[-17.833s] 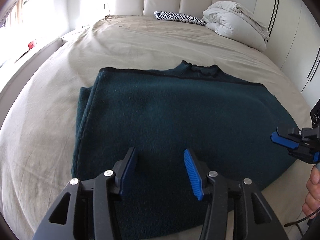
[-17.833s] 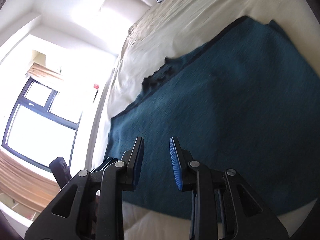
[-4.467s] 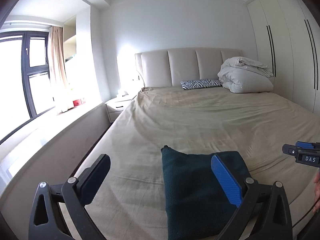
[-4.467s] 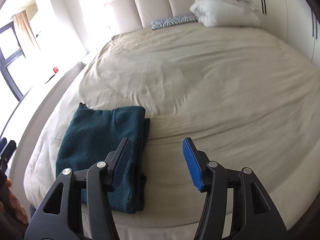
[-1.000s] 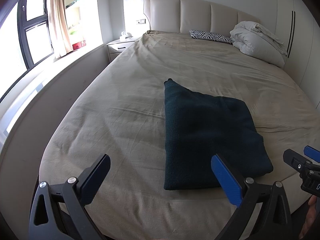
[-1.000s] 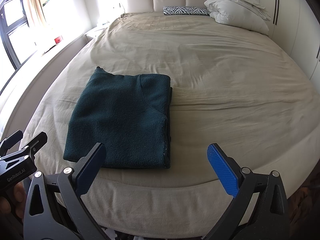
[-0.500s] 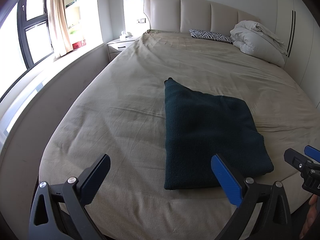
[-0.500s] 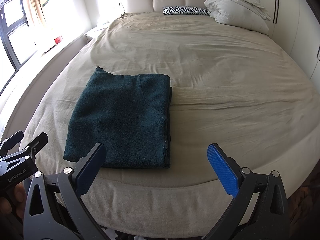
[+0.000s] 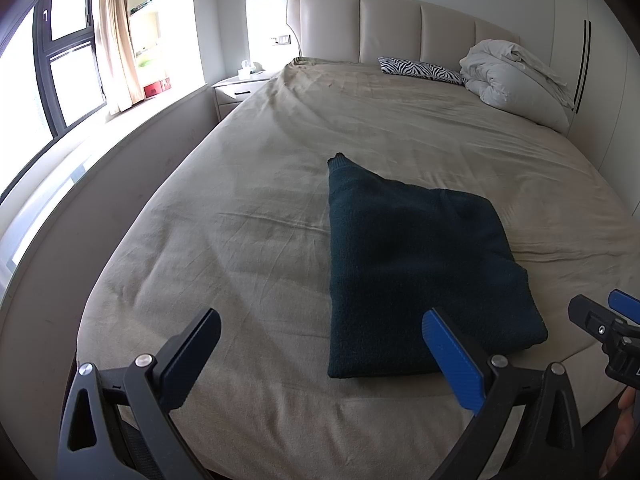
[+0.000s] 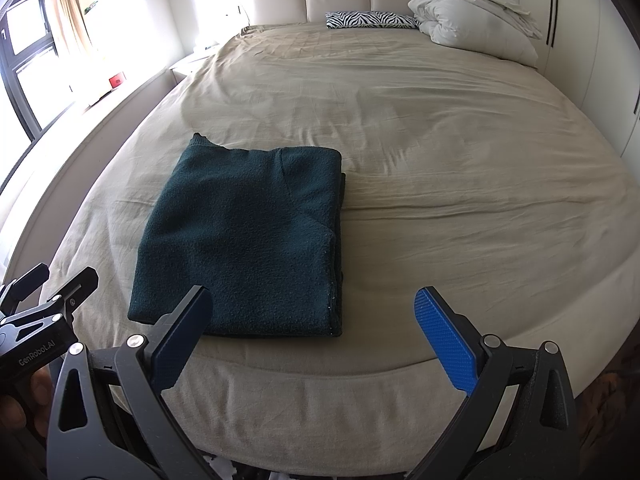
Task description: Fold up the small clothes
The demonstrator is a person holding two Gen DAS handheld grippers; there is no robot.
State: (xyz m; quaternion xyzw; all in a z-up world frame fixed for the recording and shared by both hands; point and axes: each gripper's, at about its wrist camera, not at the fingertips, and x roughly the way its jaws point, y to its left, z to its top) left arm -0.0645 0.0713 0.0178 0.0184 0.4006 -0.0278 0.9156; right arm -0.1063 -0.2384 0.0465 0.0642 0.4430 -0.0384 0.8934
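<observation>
A dark teal fleece garment [image 9: 416,264] lies folded into a compact rectangle near the foot of the beige bed [image 9: 260,216]; it also shows in the right wrist view [image 10: 248,240]. My left gripper [image 9: 320,344] is wide open and empty, held back from the bed's front edge, left of the garment. My right gripper [image 10: 312,320] is wide open and empty, just short of the garment's near edge. Each gripper shows at the edge of the other's view: the right gripper [image 9: 608,320] and the left gripper [image 10: 44,292].
A zebra-print pillow [image 9: 420,68] and a bundled white duvet [image 9: 516,80] lie by the padded headboard [image 9: 400,28]. A nightstand [image 9: 240,88] and a window ledge [image 9: 80,152] run along the left. White wardrobe doors [image 9: 592,80] stand on the right.
Nothing has visibly changed over the last second. Much earlier the garment lay spread wide; it now lies folded small, and both grippers are pulled back and open.
</observation>
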